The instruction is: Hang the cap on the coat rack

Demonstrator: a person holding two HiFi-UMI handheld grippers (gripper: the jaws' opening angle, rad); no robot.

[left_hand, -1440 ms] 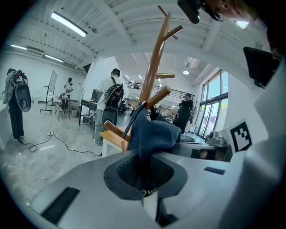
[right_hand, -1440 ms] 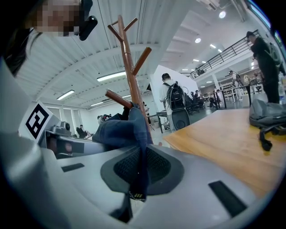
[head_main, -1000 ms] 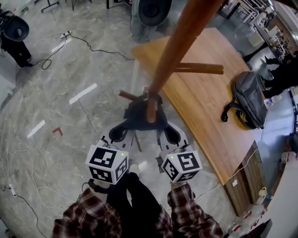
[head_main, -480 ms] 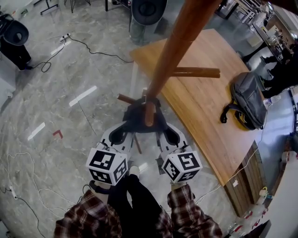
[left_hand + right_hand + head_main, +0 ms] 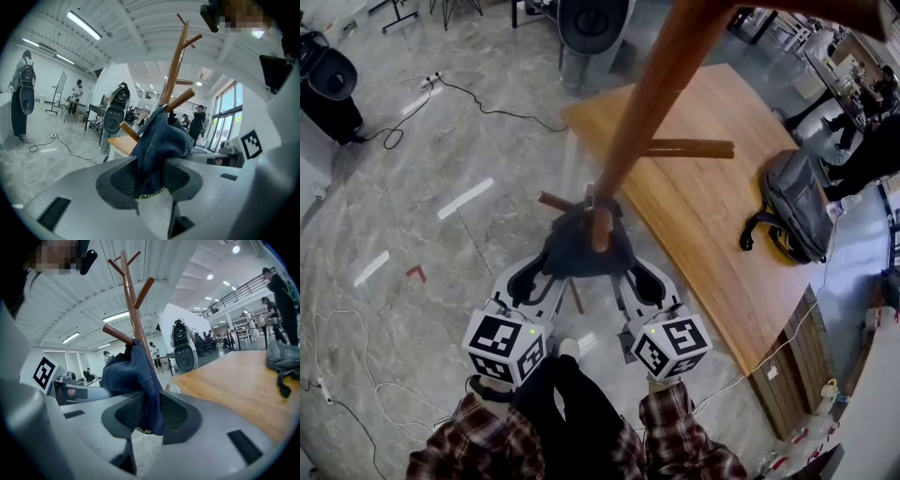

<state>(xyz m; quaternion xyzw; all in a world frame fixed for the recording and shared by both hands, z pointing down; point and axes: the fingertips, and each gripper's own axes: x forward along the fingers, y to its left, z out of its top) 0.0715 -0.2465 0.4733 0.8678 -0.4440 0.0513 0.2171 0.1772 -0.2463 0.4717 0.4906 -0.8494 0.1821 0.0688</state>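
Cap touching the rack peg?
Touching. Head view: the cap hangs draped over the peg, whose tip pokes out above the fabric.

The cap (image 5: pixel 572 253) was soft dark-blue cloth, matt and creased, and the rack (image 5: pixel 656 94) was smooth reddish-brown wood with a faint sheen along its pole and pegs. The tabletop (image 5: pixel 712 234) was pale wood, smooth and matt with a fine grain, while the floor (image 5: pixel 441 141) was polished grey stone, veined and glossy. The backpack (image 5: pixel 797 202) looked like matt grey woven cloth, and the sleeves (image 5: pixel 478 441) were soft checked flannel.
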